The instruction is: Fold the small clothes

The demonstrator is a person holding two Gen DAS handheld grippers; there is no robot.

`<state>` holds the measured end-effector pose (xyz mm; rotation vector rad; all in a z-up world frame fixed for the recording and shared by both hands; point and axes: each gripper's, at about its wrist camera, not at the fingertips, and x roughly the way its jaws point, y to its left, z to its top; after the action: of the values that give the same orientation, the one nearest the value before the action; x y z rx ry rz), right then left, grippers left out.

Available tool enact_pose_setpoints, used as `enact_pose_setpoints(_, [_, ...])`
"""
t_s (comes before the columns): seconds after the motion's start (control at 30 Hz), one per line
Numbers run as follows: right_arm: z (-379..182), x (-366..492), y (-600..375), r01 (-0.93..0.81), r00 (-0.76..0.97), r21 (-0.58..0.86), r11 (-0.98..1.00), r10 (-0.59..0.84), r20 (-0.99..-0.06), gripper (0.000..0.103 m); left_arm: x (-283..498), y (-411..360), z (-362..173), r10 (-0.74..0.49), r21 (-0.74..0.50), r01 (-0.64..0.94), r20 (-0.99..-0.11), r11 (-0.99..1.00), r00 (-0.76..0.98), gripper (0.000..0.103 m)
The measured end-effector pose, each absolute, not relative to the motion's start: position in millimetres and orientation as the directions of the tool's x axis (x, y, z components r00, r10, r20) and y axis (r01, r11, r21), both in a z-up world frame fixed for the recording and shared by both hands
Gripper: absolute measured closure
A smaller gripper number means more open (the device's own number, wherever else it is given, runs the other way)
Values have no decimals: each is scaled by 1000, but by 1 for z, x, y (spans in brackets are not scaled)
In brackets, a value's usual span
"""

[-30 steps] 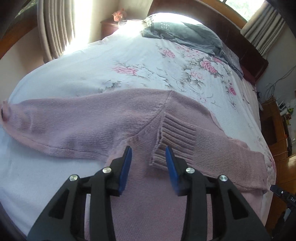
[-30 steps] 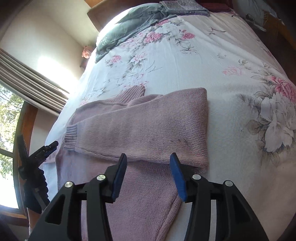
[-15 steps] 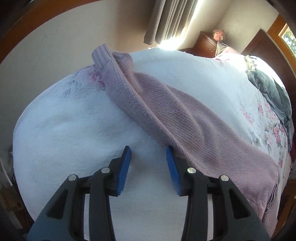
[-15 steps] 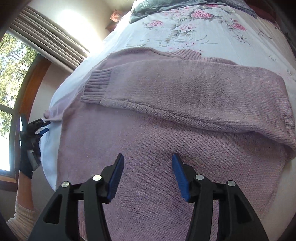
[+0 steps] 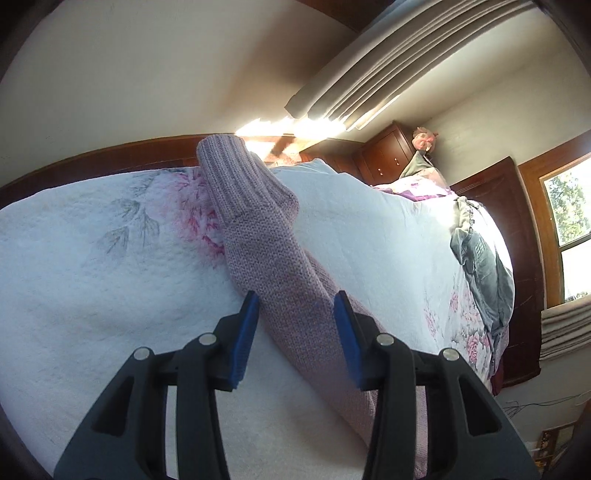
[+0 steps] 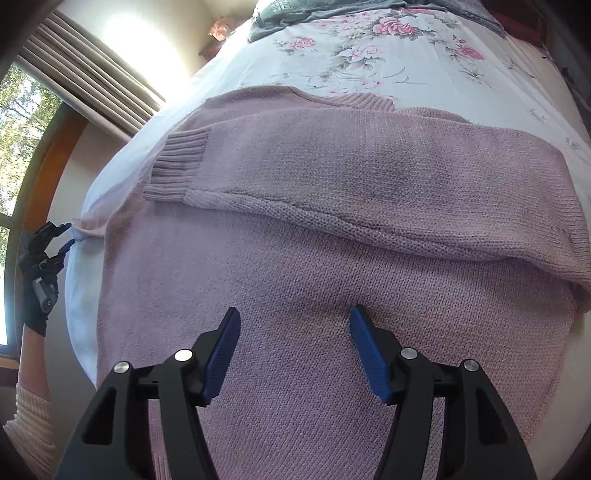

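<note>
A pink knit sweater lies flat on the floral bedspread. One sleeve is folded across its chest, with the ribbed cuff at the left. The other sleeve stretches out over the bed's edge, its cuff farthest away. My left gripper is open, and its blue pads straddle that sleeve. In the right wrist view the left gripper shows at the far left in a gloved hand. My right gripper hovers open low over the sweater's body, holding nothing.
A grey garment lies near the wooden headboard; it also tops the right wrist view as the grey garment. Curtains, a wooden nightstand and a window flank the bed's left side.
My left gripper has swung left from the sweater's chest along the outstretched sleeve, which now lies between its fingers. My right gripper has dropped closer over the sweater's body.
</note>
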<state>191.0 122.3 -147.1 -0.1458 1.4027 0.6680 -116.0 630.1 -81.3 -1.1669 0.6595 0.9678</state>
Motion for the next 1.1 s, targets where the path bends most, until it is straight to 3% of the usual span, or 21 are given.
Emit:
enact_pose_setpoints(0.27, [-150,187,127,-525,33,270,807,337,-941,33,-117,647,-80,305,-484,-874,-827,43,472,61])
enact_pose_setpoints(0.6, [-151,190,120,-497,21,306,812,364,-931,33,-107,666,-102,252,-369,-929,-896,35,366,59])
enact_pose_setpoints(0.83, [-151,190,117,-492,22,327,807,387,-922,34,-120,663,-97,275,-379,-925,-887,21,370,92])
enact_pose_setpoints(1.1, [-144,184,110,-485,30,329,810,391,-920,34,-98,633,-49,362,-458,-873,-794,169,487,95])
